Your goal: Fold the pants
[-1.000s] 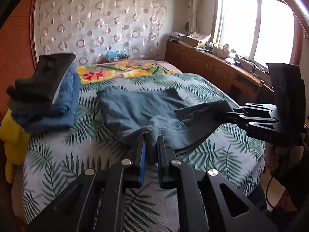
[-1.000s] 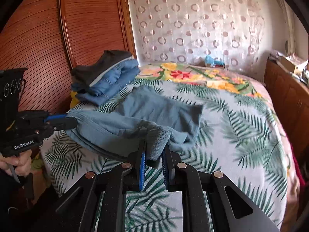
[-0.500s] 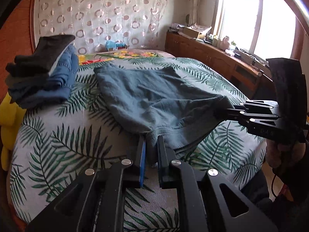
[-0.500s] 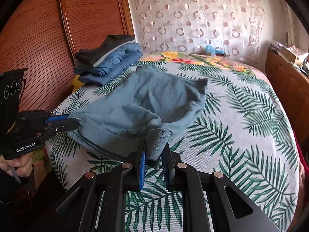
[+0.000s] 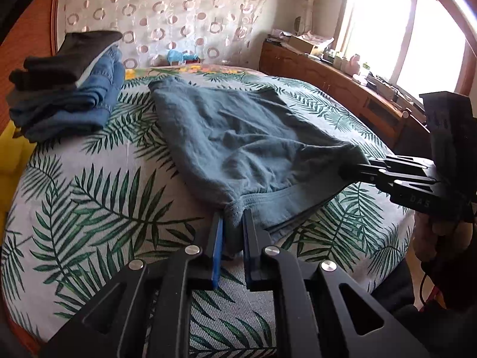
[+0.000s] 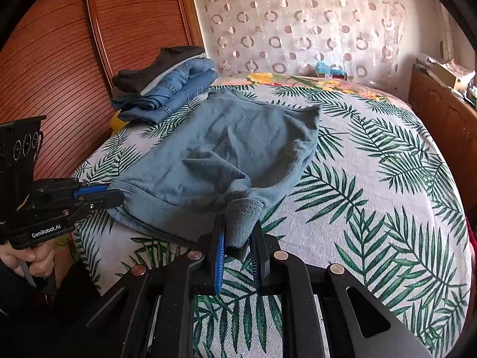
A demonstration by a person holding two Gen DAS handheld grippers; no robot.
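A pair of grey-blue pants lies spread on the leaf-print bedspread, folded over on itself. My left gripper is shut on the near left corner of the fabric. In the same view my right gripper grips the other near corner at the right. From the right wrist, the pants stretch away toward the headboard side. My right gripper is shut on a bunched ribbed corner, and my left gripper pinches the hem at the left edge.
A stack of folded clothes, dark on top of blue denim, sits at the far left of the bed, also as the stack. A wooden cabinet runs under the window. A ribbed wooden headboard stands left. A yellow item lies beside the stack.
Both grippers have sunk toward the bed with the pants' near edge. The pants, bunched and lifted before, now lie flatter and more spread out on the bedspread.
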